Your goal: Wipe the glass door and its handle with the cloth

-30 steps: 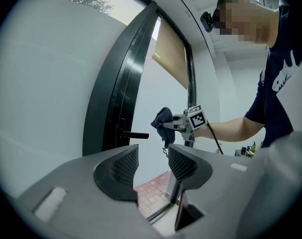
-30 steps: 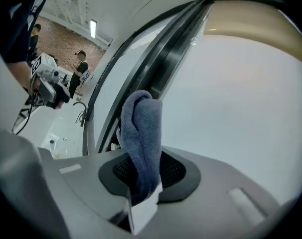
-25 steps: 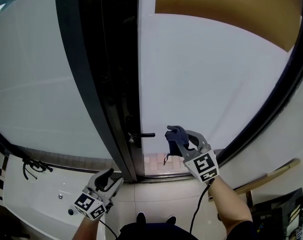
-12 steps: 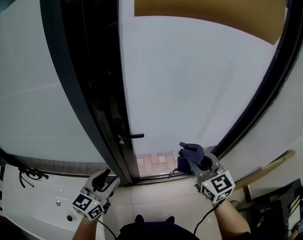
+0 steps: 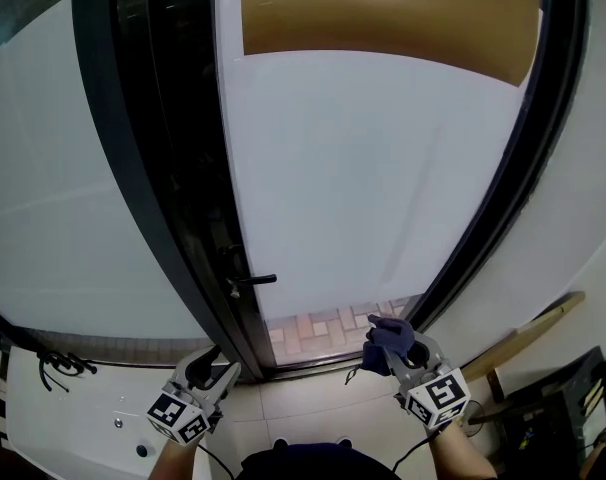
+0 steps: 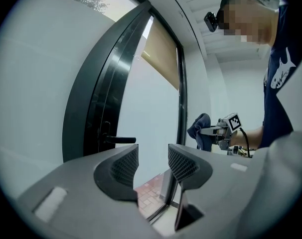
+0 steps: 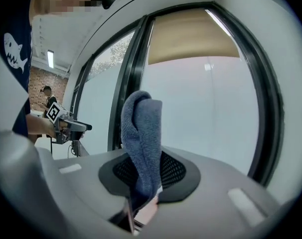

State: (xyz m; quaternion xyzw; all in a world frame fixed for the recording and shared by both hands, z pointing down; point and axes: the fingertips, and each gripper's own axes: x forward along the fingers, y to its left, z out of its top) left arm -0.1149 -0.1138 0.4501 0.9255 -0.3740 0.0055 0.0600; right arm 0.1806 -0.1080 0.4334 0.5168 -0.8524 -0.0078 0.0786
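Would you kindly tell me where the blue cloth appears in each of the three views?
Head view: the blue cloth sits at lower right, clamped in the right gripper.
Left gripper view: the blue cloth is right of centre, beyond the open left gripper.
Right gripper view: the blue cloth is dead centre, upright between the jaws.
Shared landmark: the tan blind atop the glass door.

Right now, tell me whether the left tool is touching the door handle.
Apart. The head view shows the left tool well below the door handle, a clear gap between; the left gripper view shows its jaws open and empty.
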